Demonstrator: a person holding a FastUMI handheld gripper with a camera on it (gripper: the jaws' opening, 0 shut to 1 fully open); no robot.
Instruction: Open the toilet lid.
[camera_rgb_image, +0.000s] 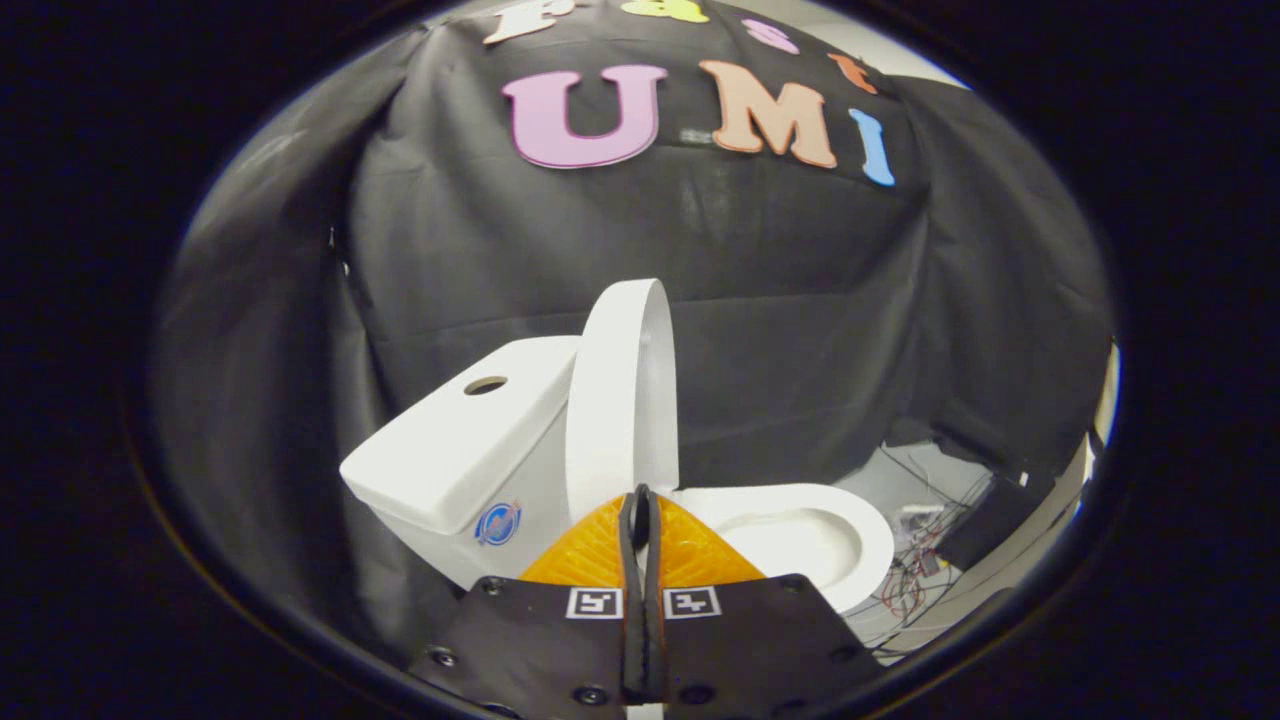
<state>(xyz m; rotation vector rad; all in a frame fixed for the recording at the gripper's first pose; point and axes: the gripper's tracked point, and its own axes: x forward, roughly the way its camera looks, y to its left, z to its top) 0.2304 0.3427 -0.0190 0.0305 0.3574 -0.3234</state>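
One toilet (800, 535), white, standing against the booth's black cloth wall (780, 330). One lid (622, 400), raised upright and seen nearly edge-on, its back towards the tank. One tank (465, 440) beside the lid, its cover tilted in this view, with one round hole (485, 385) in the top and one small round badge (497, 523) on its side face. One open bowl (805, 535) beyond the fingers and to the side away from the tank, rim and hollow both exposed. One gripper (640, 505), its two fingers (628, 530) brought together with hardly a slit between them, nothing held between them. The fingertips sit at the foot of the upright lid, just in front of its lower edge; whether they touch it cannot be told. One tangle of loose wires (915, 570) and a dark box (985, 520) lie on the pale floor past the bowl.
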